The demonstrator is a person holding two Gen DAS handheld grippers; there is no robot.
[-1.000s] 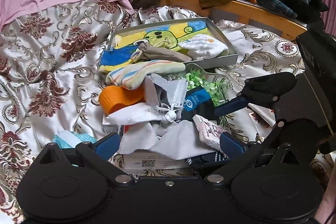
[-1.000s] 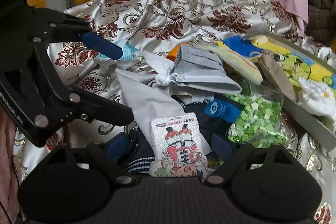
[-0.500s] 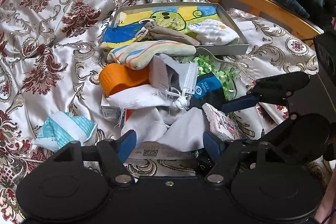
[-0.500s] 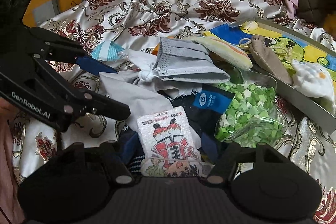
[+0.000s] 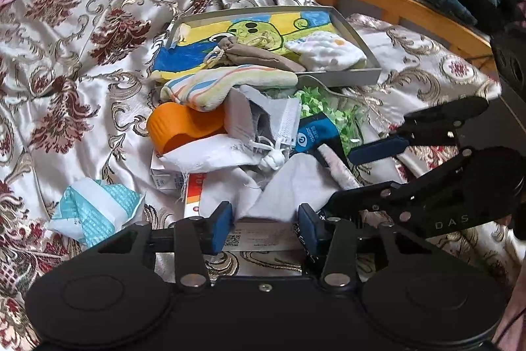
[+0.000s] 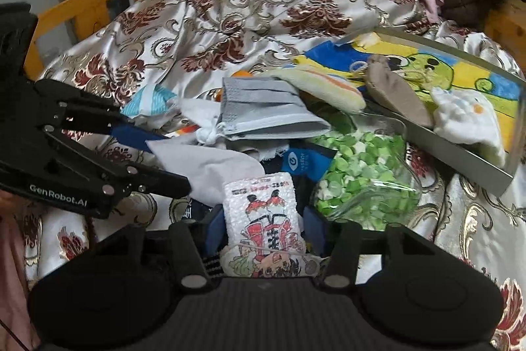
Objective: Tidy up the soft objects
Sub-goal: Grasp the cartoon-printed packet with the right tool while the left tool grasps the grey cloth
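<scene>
On the bed's patterned bedspread (image 5: 65, 81) we see a teal-and-white packet (image 5: 95, 209) at the left, then the pile of soft things. Our left tool (image 5: 265, 224) has just been closing; its jaws stand on either side of a white cloth (image 5: 296, 186) and a flat box (image 5: 259, 237), and we cannot tell whether they grip. Our right tool (image 6: 263, 231) has also been closing, around a printed pouch (image 6: 263, 213). Farther right lie green scraps (image 6: 361, 173) and a tray (image 6: 460, 153) of cloths.
</scene>
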